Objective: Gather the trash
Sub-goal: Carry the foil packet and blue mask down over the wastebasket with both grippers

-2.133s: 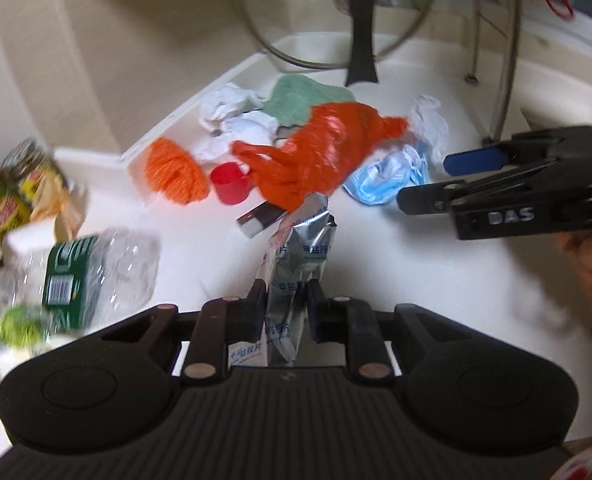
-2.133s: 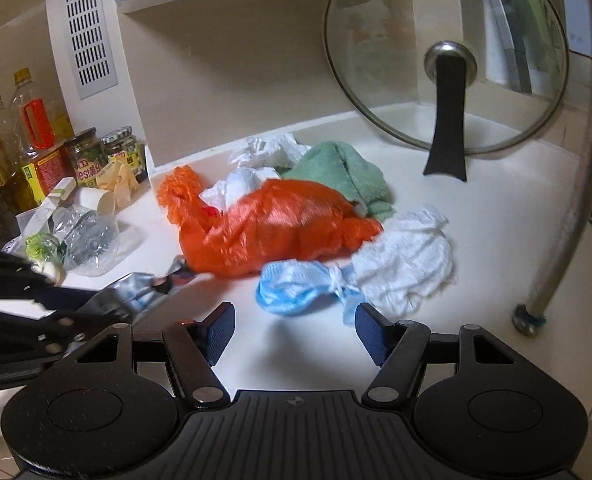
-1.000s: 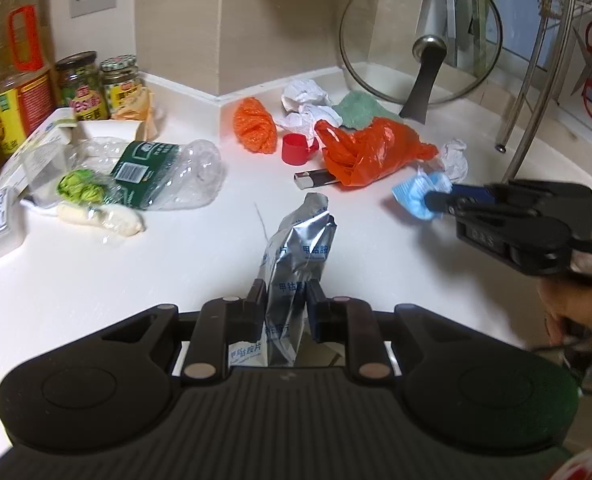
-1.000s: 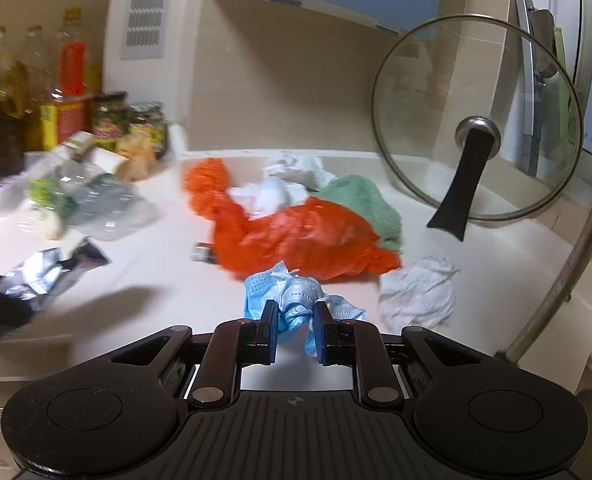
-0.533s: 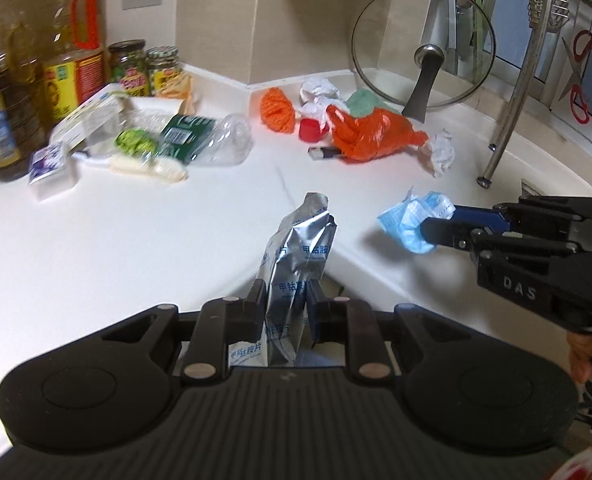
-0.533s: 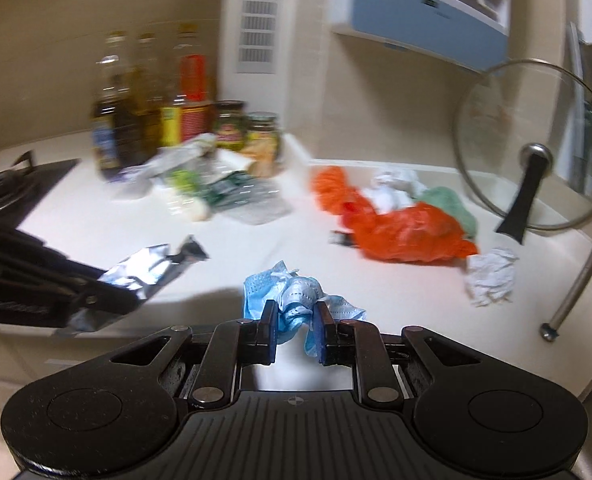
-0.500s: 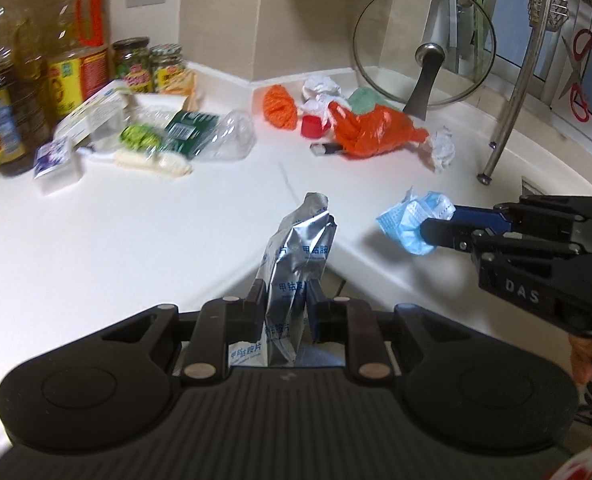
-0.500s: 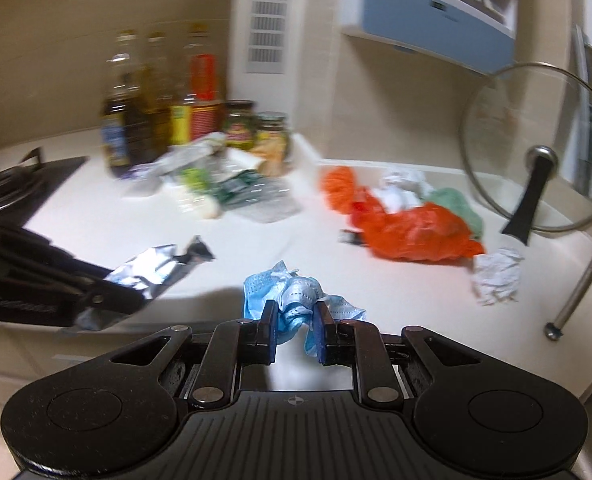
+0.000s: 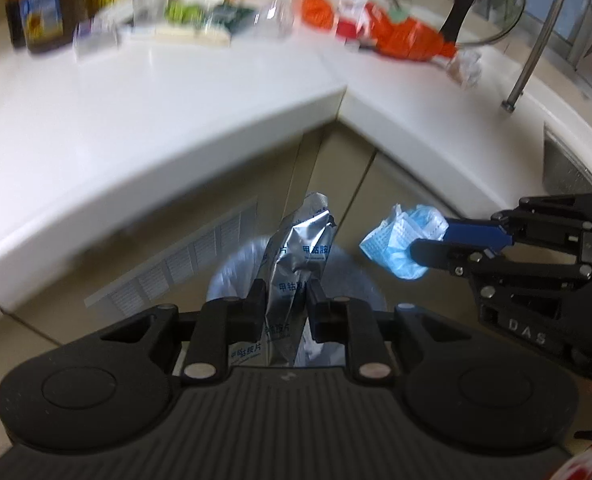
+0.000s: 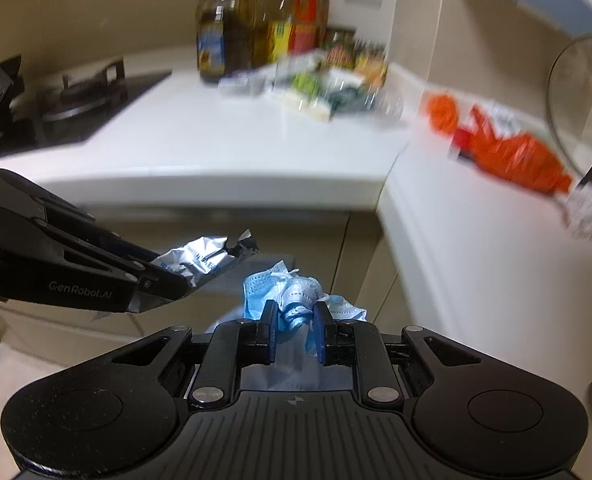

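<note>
While both grippers hang past the counter's edge, the left gripper [image 9: 283, 300] has its jaws clamped on a silver foil pouch [image 9: 296, 256], crumpled and shiny, printed with blue characters, standing upright between the pads with its torn top tilted toward 1 o'clock. Directly beneath it, partly hidden, sits a round bin lined with a pale, translucent bag [image 9: 352, 276], in front of the beige cabinet doors [image 9: 328, 168].

At 3 o'clock in the left wrist view, the right gripper [image 9: 420, 240] pinches a light blue face mask [image 9: 400, 244], wadded into a loose ball with a white pleated edge showing. Seen from its own camera, the right gripper [image 10: 293, 330] grips that mask [image 10: 296, 300] just below the pouch [image 10: 203, 258], the 2 items near each other but apart.

Farther off, the white countertop [image 9: 175, 92] wraps an inner corner. At 1 o'clock lie an orange plastic bag [image 9: 408, 38], an orange mesh ball [image 9: 316, 10], crumpled white paper [image 9: 466, 68] and a glass lid [image 9: 456, 0]. Blurred bottles [image 9: 35, 4] stand at 11 o'clock.
</note>
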`<state>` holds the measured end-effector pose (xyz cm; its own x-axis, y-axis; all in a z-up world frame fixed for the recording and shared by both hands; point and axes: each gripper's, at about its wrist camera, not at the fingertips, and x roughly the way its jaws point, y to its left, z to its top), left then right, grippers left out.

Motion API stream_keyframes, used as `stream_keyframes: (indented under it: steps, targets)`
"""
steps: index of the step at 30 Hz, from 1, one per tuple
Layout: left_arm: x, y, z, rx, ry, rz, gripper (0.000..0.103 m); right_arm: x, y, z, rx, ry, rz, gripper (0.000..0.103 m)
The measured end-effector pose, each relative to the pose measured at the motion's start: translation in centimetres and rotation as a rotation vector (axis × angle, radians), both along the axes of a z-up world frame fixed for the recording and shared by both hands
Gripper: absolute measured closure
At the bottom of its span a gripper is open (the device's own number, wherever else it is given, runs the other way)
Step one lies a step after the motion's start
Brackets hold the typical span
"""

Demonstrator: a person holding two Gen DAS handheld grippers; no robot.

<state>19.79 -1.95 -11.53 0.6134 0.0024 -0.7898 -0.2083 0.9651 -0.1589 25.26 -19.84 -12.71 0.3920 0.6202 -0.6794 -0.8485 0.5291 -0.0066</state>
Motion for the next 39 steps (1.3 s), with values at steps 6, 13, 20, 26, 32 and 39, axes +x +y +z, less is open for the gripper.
stream_keyframes:
  steps: [6,13,20,26,32,39]
  targets:
    - [0.8,0.8,-4.6,-0.061,0.086,0.062,0.084,1.0,0.2,-4.3,-0.044,0.08,0.007,0.085]
    - [2.6,1.3,-8.3,-0.084,0.148,0.104,0.084,2.9,1.2,-8.4,-0.109,0.115,-0.001,0.085]
    - [4.3,1.4,-11.8,-0.095,0.184,0.121,0.084,4.1,1.8,-12.0,-0.147,0.148,-0.009,0.085]
    - [5.8,1.4,-14.3,-0.102,0.204,0.123,0.084,5.1,2.2,-14.9,-0.175,0.174,-0.018,0.085]
    - [6.9,0.9,-16.1,-0.094,0.228,0.115,0.084,6.2,2.5,-16.6,-0.193,0.19,-0.02,0.085]
    - [8.1,0.6,-17.2,-0.088,0.239,0.116,0.083,7.0,2.8,-17.5,-0.202,0.212,-0.02,0.085]
